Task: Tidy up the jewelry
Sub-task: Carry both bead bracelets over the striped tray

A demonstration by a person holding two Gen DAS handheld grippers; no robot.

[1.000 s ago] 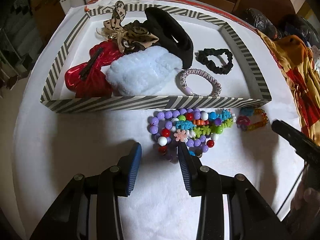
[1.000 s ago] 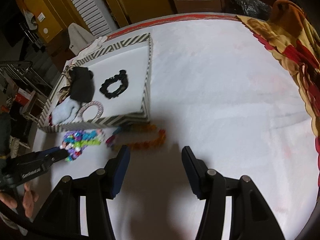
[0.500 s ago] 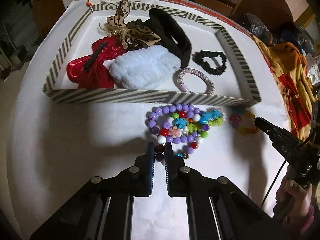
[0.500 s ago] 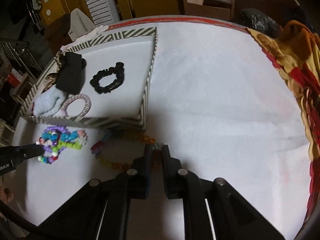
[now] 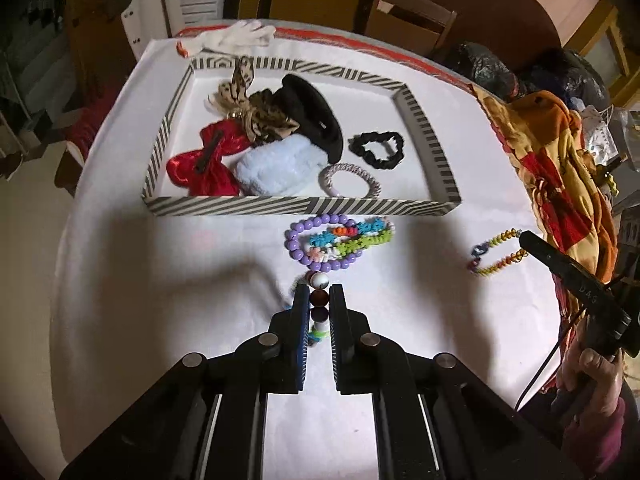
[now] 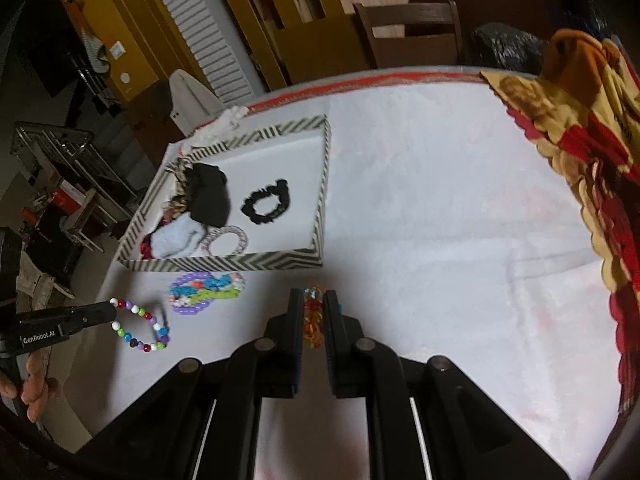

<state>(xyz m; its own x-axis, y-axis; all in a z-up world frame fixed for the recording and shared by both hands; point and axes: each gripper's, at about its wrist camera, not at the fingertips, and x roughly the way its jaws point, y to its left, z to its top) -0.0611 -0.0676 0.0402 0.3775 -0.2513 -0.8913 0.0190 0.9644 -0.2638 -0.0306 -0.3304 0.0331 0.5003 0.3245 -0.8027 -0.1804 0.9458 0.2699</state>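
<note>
Two grippers, each clamped on a bracelet above the white tablecloth [image 5: 160, 300]. Left gripper [image 5: 319, 300]: jaws drawn nearly together, pinching a multicoloured bead bracelet [image 6: 140, 328] by a dark red bead, a white bead just past the fingertips; in the right wrist view, the loop hanging from the tip, clear of the cloth or barely touching it, hard to tell which. Right gripper [image 6: 313, 312]: jaws likewise almost closed, gripping an amber-and-yellow bead bracelet [image 5: 496, 254] that dangles from its tip in the left wrist view, a blue bit at its far end. Between the two, still flat on the cloth just in front of the tray's near wall: a purple bead bracelet [image 5: 296, 240] ringed around a small heap of turquoise, green and orange pieces. Beyond it, the striped tray [image 5: 304, 206], holding a red bow [image 5: 200, 164], a leopard-print bow [image 5: 256, 116], a black velvet piece [image 5: 316, 116], a pale blue fluffy piece [image 5: 276, 164], a pink woven bracelet [image 5: 350, 180] and a black scrunchie [image 5: 376, 148] off to the right, apart from the rest. White glove [image 5: 236, 38] past the tray's far edge; patterned red and yellow cloth [image 5: 560, 168] along the table's right side.
</note>
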